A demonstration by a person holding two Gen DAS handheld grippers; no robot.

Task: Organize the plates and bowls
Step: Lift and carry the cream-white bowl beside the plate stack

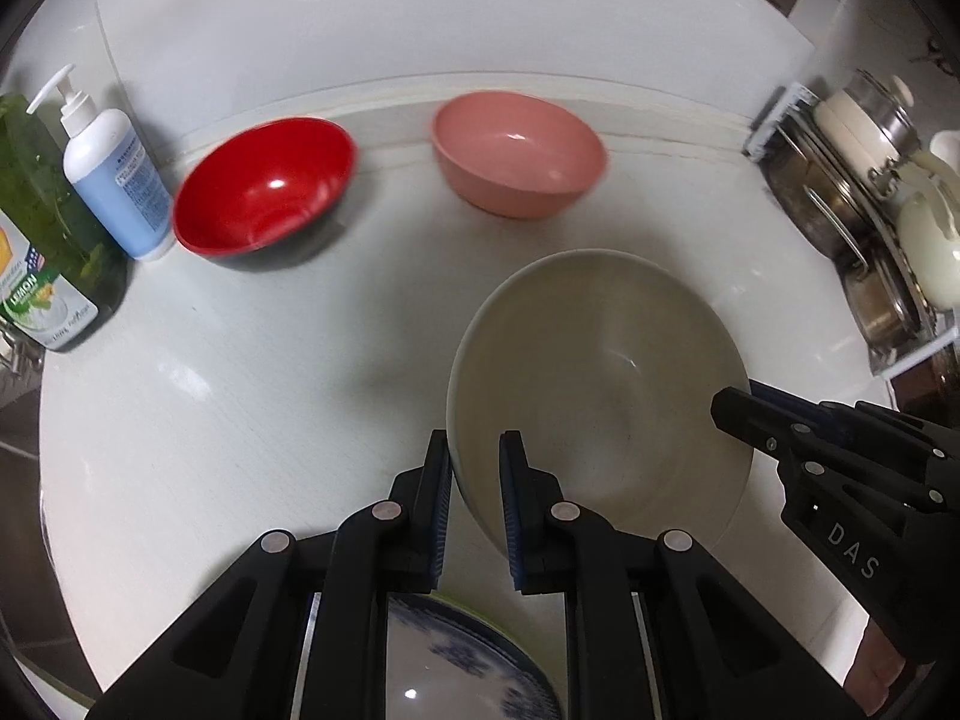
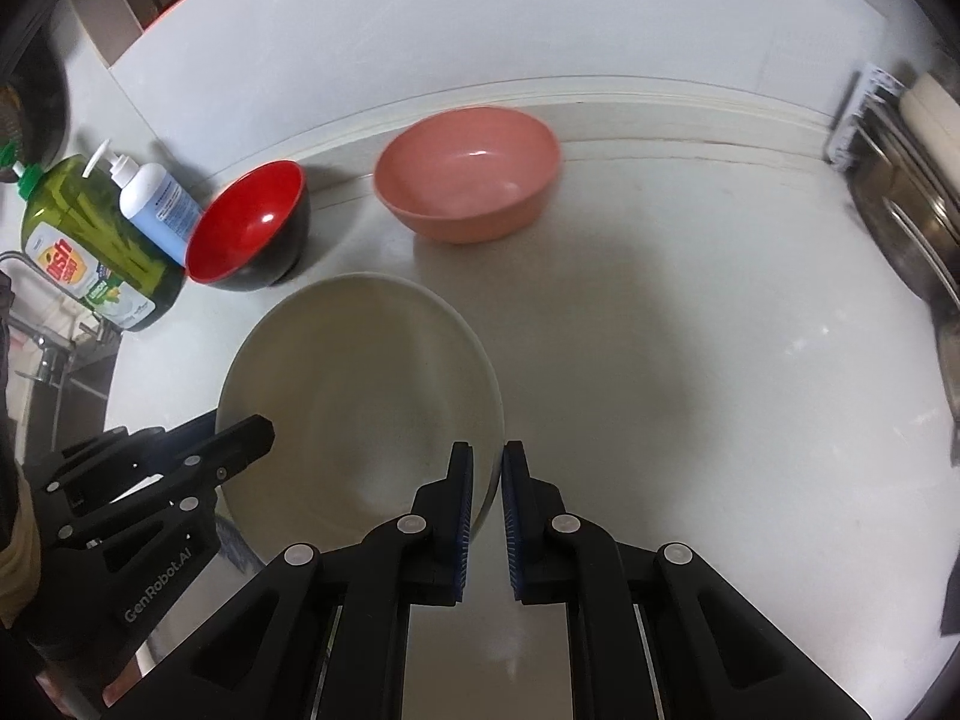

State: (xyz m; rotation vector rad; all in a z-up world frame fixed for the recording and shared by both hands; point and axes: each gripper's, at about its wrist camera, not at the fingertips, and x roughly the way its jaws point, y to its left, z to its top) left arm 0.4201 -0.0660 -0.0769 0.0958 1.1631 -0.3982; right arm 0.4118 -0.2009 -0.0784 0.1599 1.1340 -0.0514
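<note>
A large cream bowl [image 1: 606, 384] is held above the white counter between both grippers; it also shows in the right wrist view [image 2: 354, 384]. My left gripper [image 1: 475, 456] is shut on its left rim. My right gripper [image 2: 487, 468] is shut on its right rim and also shows in the left wrist view [image 1: 735, 405]. A red bowl [image 1: 264, 186] and a pink bowl [image 1: 519, 153] stand at the back by the wall. A blue-patterned plate [image 1: 474, 654] lies under my left gripper.
A white pump bottle [image 1: 114, 174] and a green dish soap bottle [image 1: 42, 240] stand at the left. A metal dish rack [image 1: 864, 204] with pots and lids is at the right. A tap [image 2: 42, 354] shows at the far left.
</note>
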